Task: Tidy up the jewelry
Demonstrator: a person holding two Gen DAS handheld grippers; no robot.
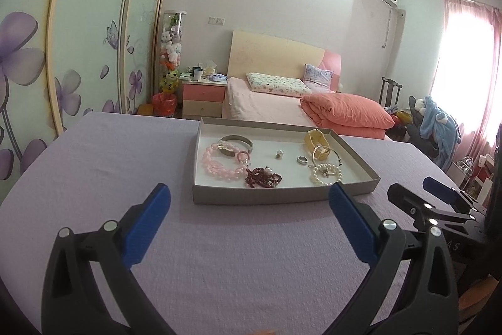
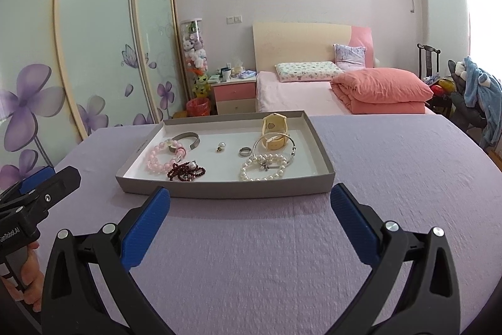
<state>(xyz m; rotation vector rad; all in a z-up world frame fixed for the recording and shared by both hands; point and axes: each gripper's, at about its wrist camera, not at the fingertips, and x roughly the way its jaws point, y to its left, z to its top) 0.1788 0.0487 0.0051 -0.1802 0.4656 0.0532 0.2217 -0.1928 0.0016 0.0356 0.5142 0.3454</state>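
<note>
**Both tools wide open, empty, short of tray**

Left wrist: left tool (image 1: 249, 198) spread wide, gripping nothing, above lilac worktop (image 1: 94, 171). Grey tray (image 1: 251, 197) at 12 o'clock, holding pink bead bracelet (image 1: 219, 167), pearl bracelet (image 1: 324, 175).

Right wrist: right tool (image 2: 250, 200) likewise wide, empty. Tray (image 2: 219, 191) at 12, dark red beads (image 2: 185, 171) near front wall.

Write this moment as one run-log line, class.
left hand-held gripper: open, empty | right hand-held gripper: open, empty | shallow grey cardboard tray: holds jewelry | pink bead bracelet: untouched
</note>
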